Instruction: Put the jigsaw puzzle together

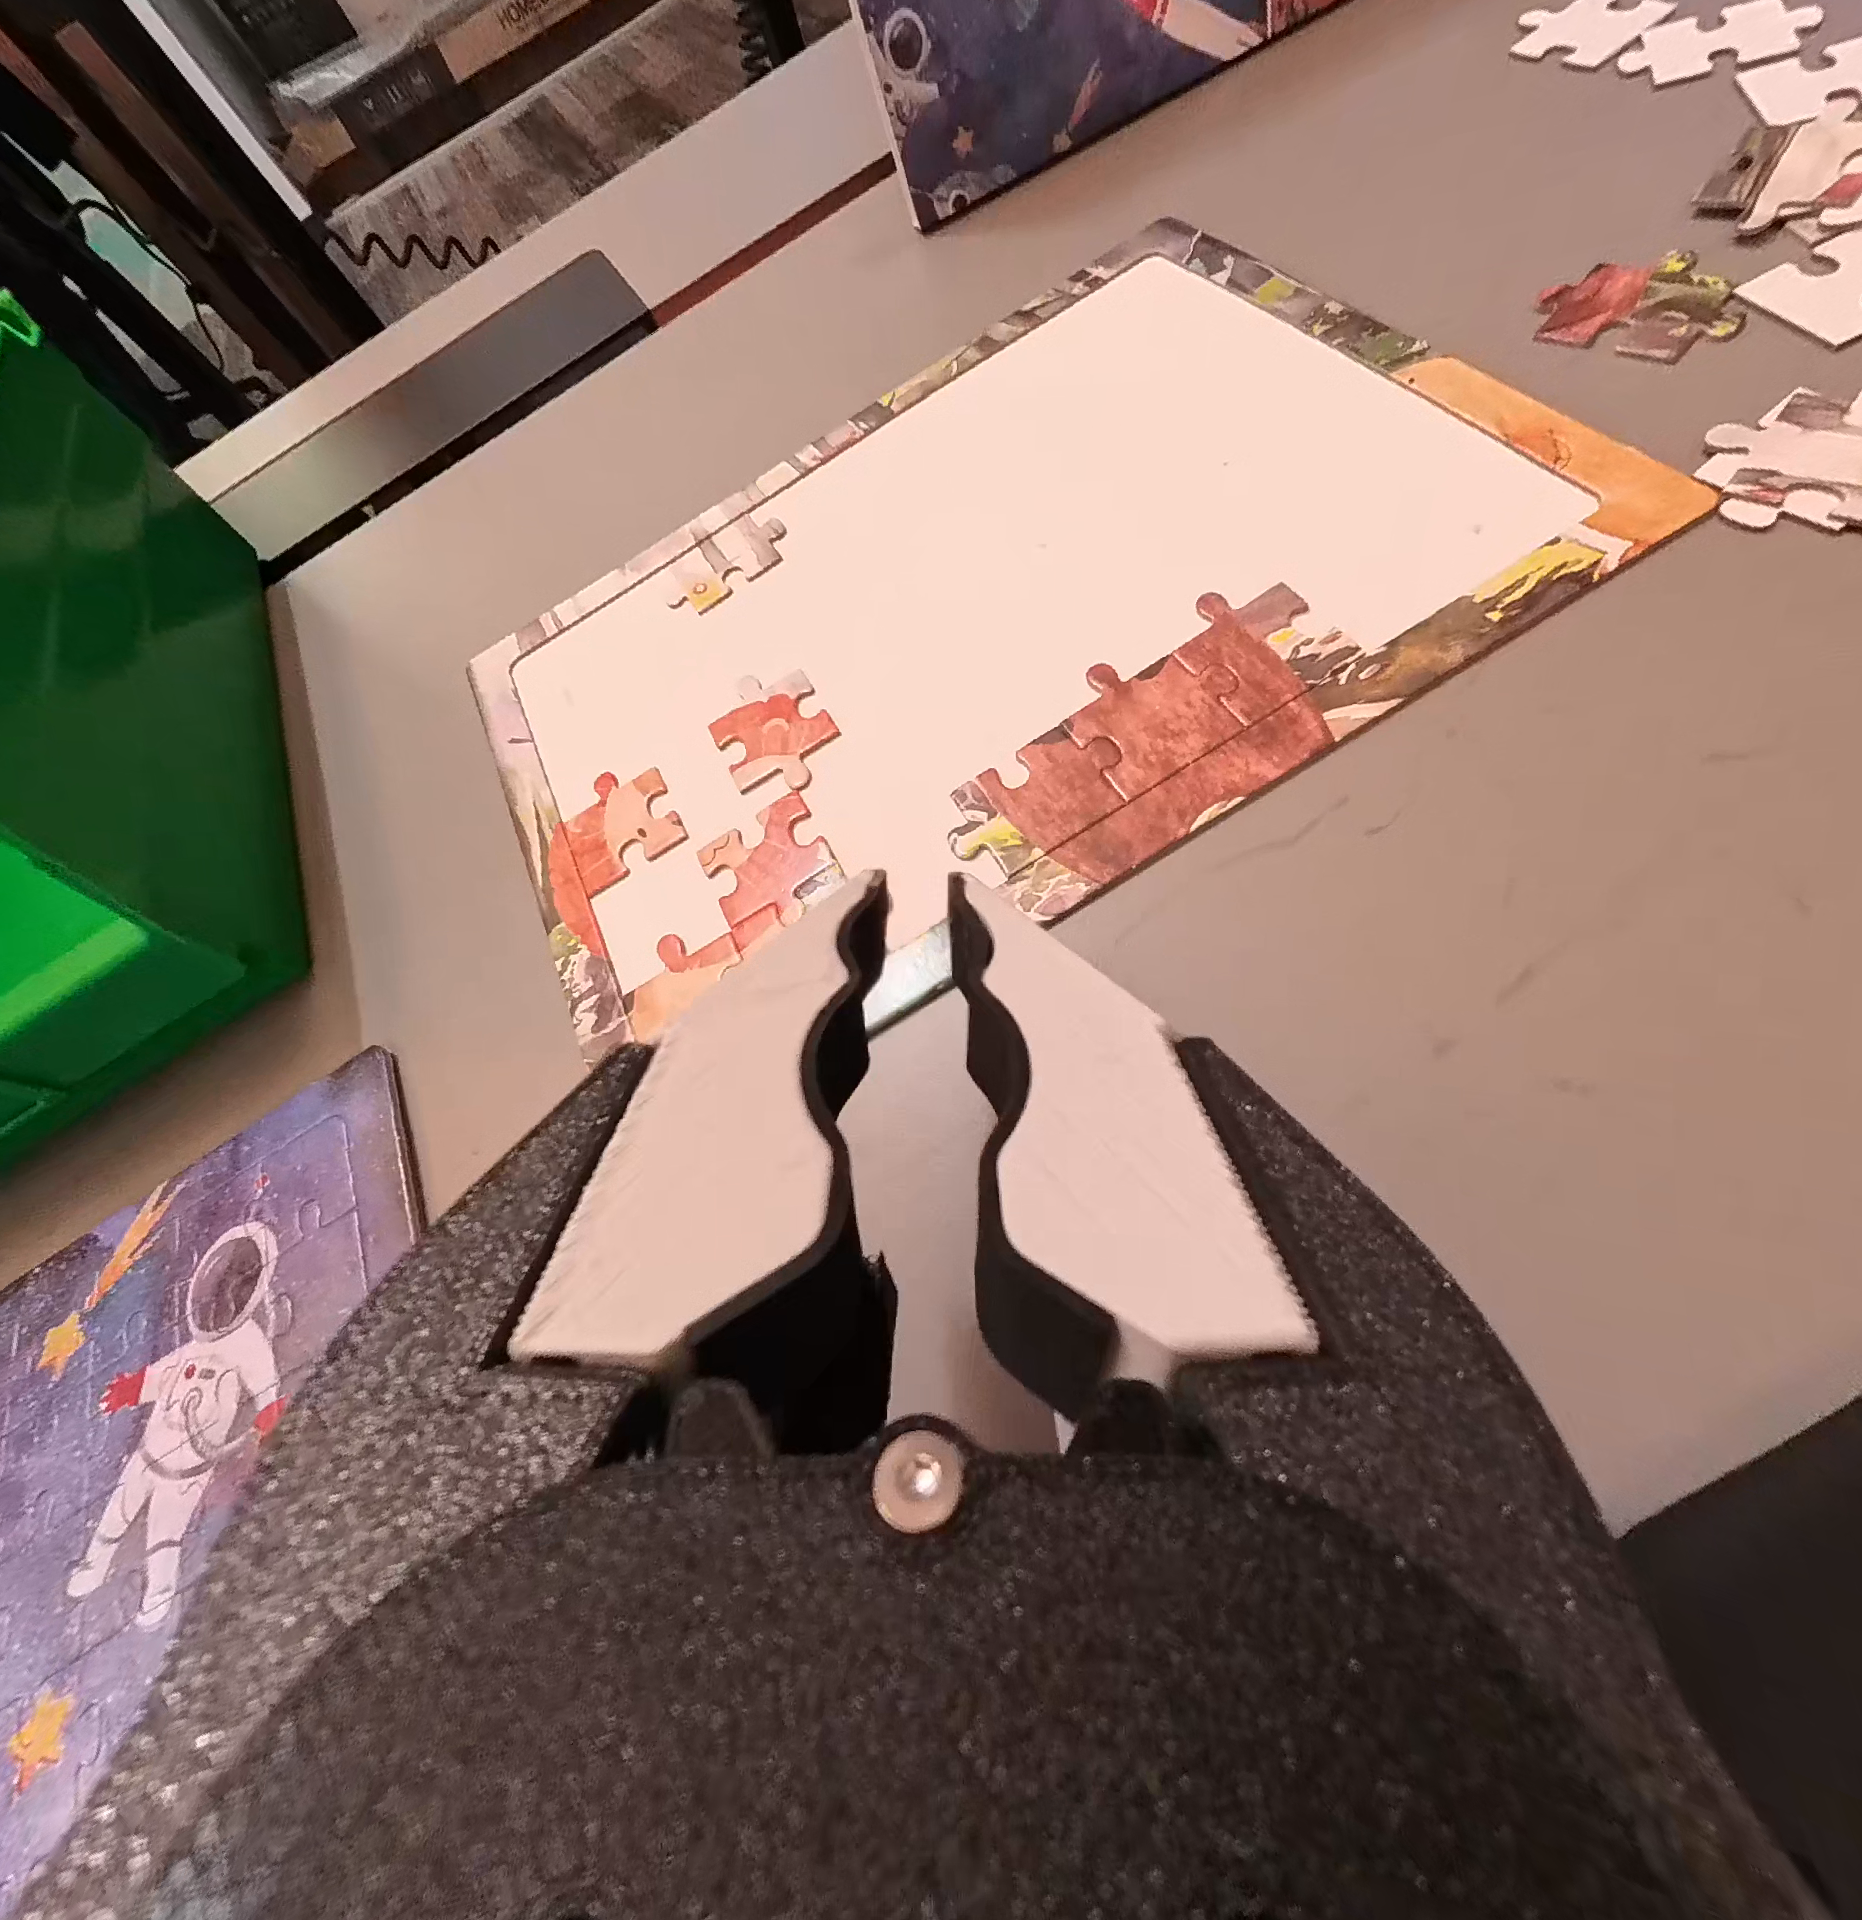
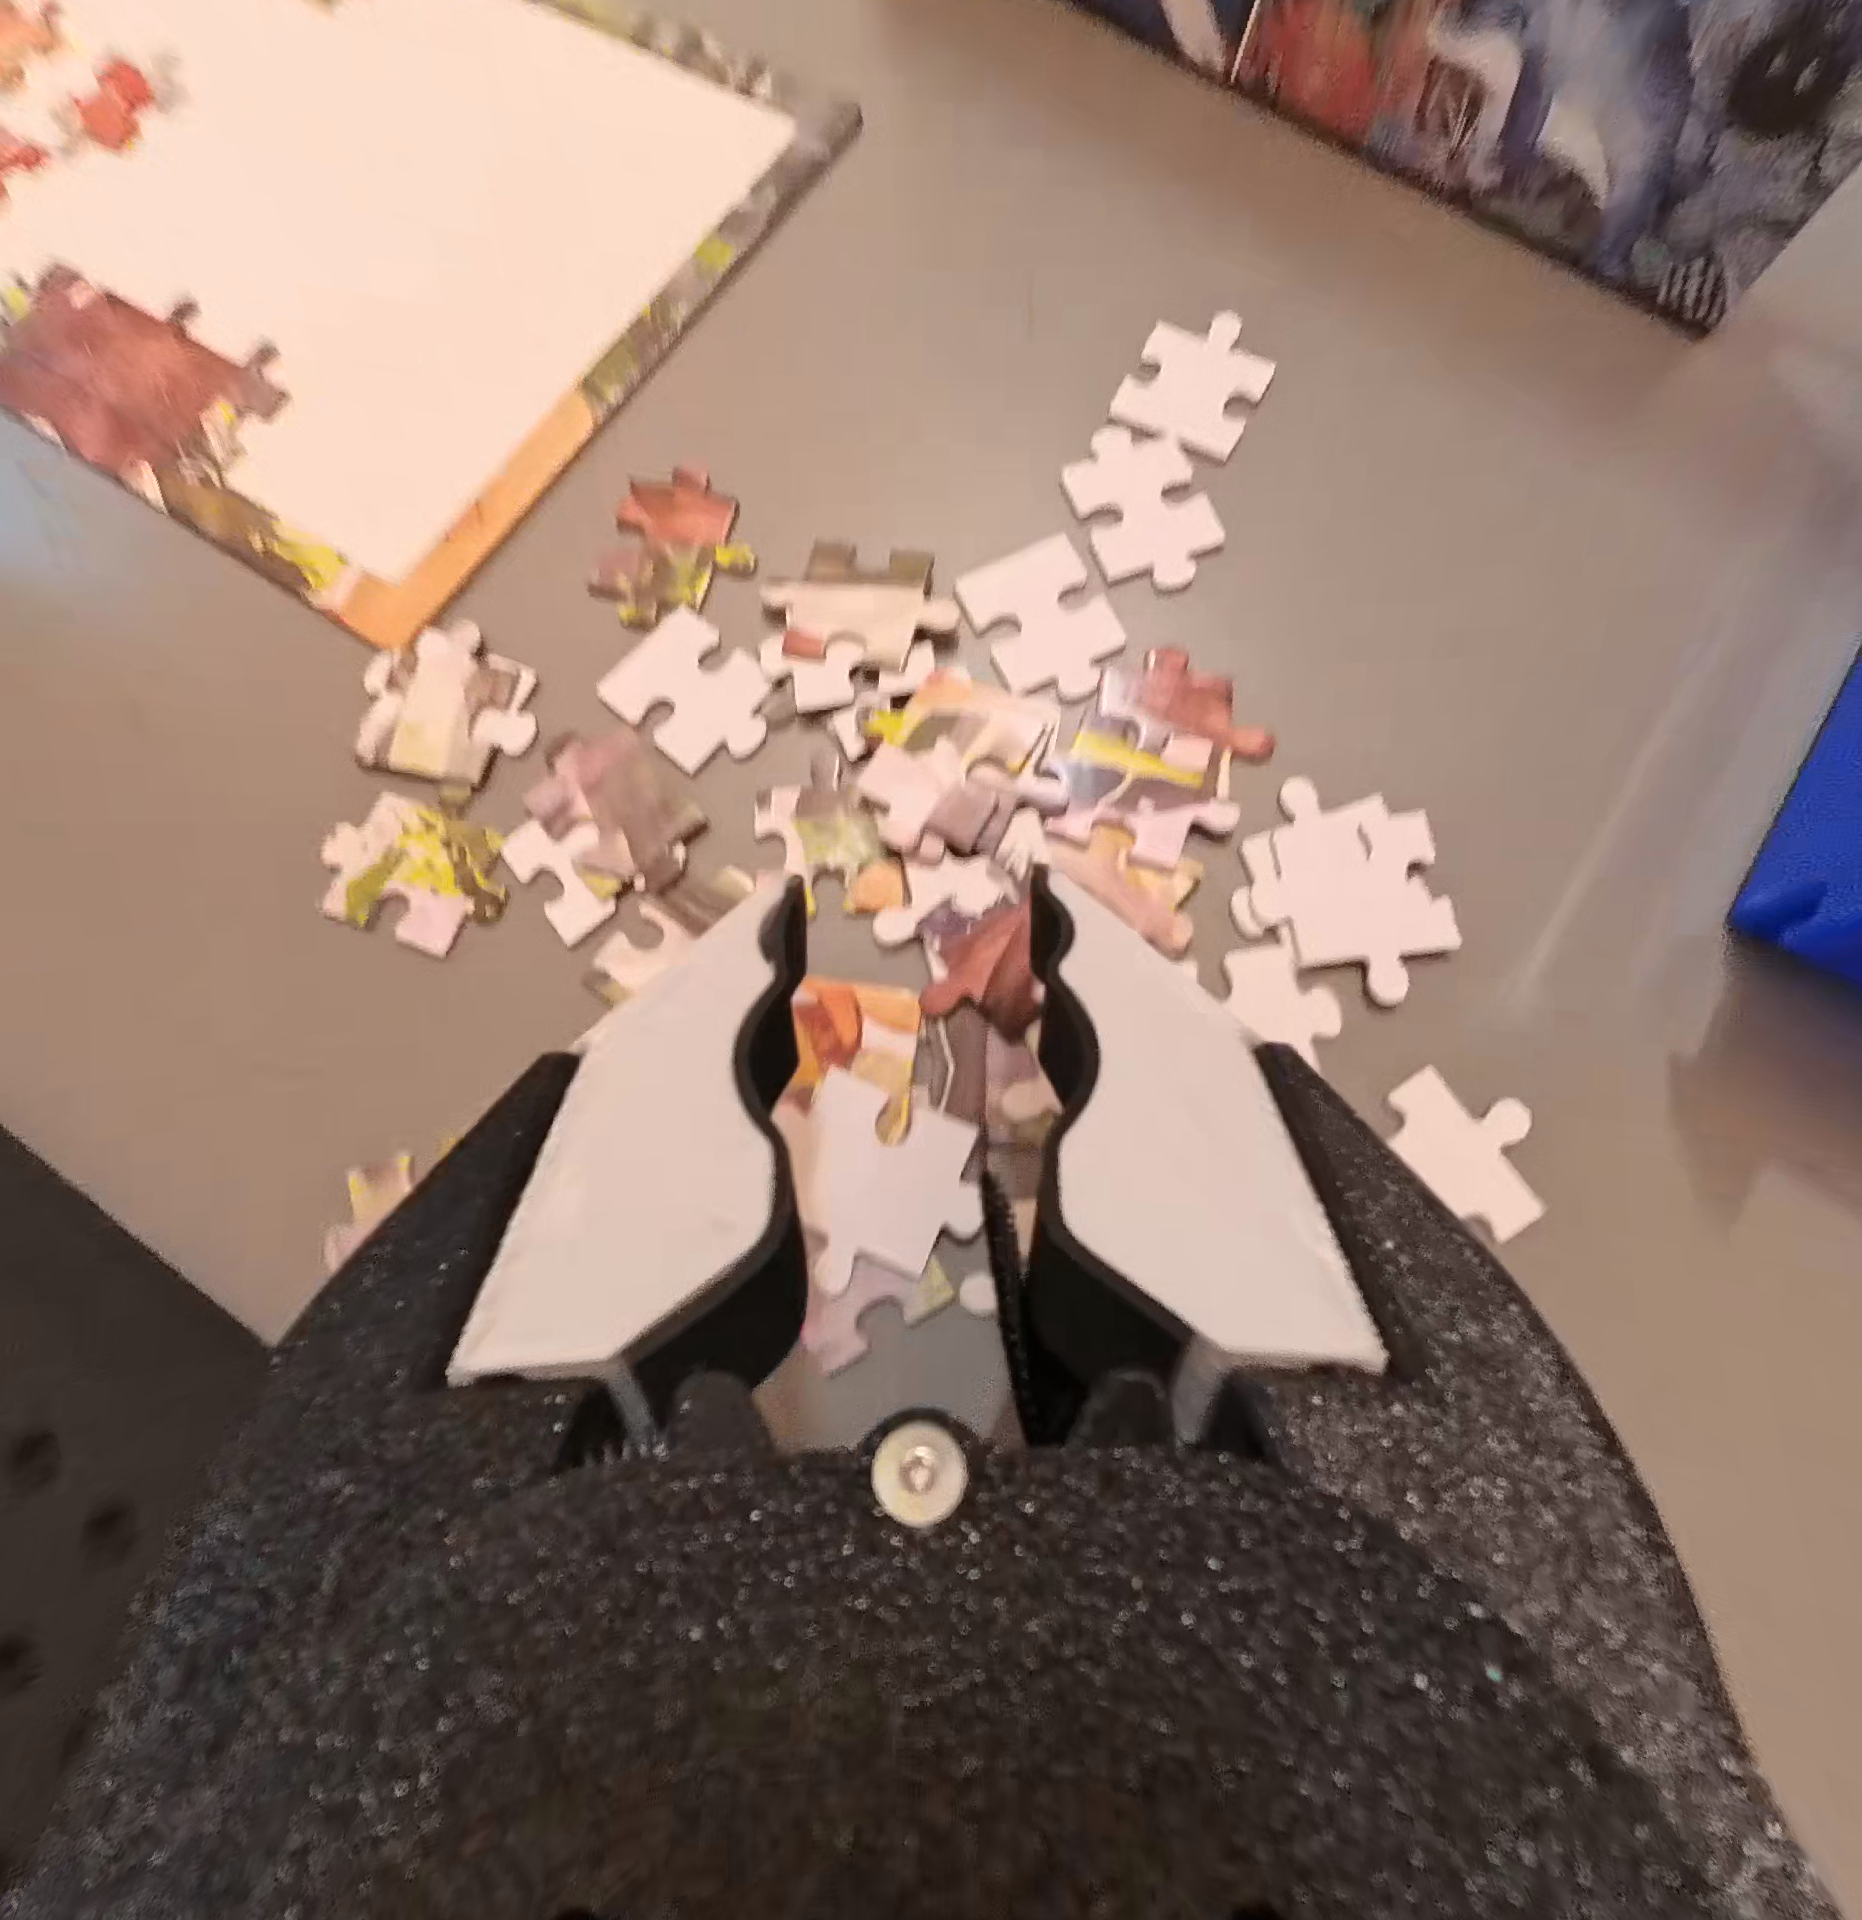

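Your left tongs point(image 1: 919, 883) hang over the near edge of the puzzle tray point(image 1: 1561, 457), jaws a narrow gap apart, nothing between them. Your right tongs point(image 2: 911, 894) sit low over the loose pile point(image 2: 906, 748) on the grey table point(image 2: 1426, 623), jaws parted wider, pieces showing through the gap; looks like nothing pinched yet, but the view is blurry.

Tray: flat card w/ printed border, white inside, mostly bare. A brown cluster point(image 1: 1166, 748) of joined pieces sits along the near-right edge, orange pieces point(image 1: 771, 727) scattered at the near-left corner, 1 grey piece point(image 1: 735, 551) by the far-left border.

Pile lies right of the tray, just beside its orange corner. Some pieces printed side up, many white side up point(image 2: 1342, 894), several overlapping.

Handling, my read: thin card, v. light, stiff enough, flat on a smooth top, so hard to get under. Take 1 by opposite edges across the body, not by a tab; tabs look like the weak spot. Overlapped pieces w/ a lifted edge are prob the easiest pick. Light pinch only; they'll skid if nudged.

Box w/ space art point(image 2: 1529, 135) stands behind the pile; finished astronaut puzzle point(image 1: 179, 1403) and green bin point(image 1: 106, 727) sit to your left.
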Available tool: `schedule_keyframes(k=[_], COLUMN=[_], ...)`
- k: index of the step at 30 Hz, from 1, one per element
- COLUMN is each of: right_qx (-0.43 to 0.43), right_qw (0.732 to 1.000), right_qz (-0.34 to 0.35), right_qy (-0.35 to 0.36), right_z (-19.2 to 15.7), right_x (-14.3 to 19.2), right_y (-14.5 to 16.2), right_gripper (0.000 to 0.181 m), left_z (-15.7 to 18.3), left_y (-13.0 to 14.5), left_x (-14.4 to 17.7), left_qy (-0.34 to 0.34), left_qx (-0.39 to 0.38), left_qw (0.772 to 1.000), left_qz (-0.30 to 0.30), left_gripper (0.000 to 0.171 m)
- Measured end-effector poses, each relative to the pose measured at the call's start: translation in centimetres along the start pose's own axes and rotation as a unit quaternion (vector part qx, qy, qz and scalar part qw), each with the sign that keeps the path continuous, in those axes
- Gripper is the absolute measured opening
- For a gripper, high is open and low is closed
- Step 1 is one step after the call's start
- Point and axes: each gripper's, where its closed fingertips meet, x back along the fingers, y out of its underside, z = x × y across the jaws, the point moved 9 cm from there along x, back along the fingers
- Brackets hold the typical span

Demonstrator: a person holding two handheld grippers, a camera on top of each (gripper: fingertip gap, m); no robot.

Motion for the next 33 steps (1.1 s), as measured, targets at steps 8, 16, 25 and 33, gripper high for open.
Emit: schedule_keyframes(k=[8, 16, 25, 33], right_qx=[0.037, 0.051, 0.041, 0.062], right_qw=[0.998, 0.995, 0.998, 0.994], right_qz=[-0.043, -0.063, -0.035, -0.076], right_qy=[-0.034, -0.051, -0.018, -0.04], right_z=[0.0, 0.0, 0.6, -5.6], right_x=[-6.0, -7.3, -5.1, -9.5], right_y=[-4.4, -4.0, -4.0, -5.7], right_gripper=[0.052, 0.038, 0.054, 0.041], left_z=[0.5, 0.6, 0.5, 0.4], left_y=[0.2, 0.2, 0.1, 0.1], left_x=[-0.4, -0.5, -0.5, -0.3], left_qy=[-0.004, -0.002, -0.006, -0.006], left_qx=[-0.024, -0.032, -0.026, -0.025], left_qw=[1.0, 0.999, 1.0, 1.0], left_qz=[-0.015, -0.019, -0.014, -0.007], left_gripper=[0.011, 0.011, 0.011, 0.011])
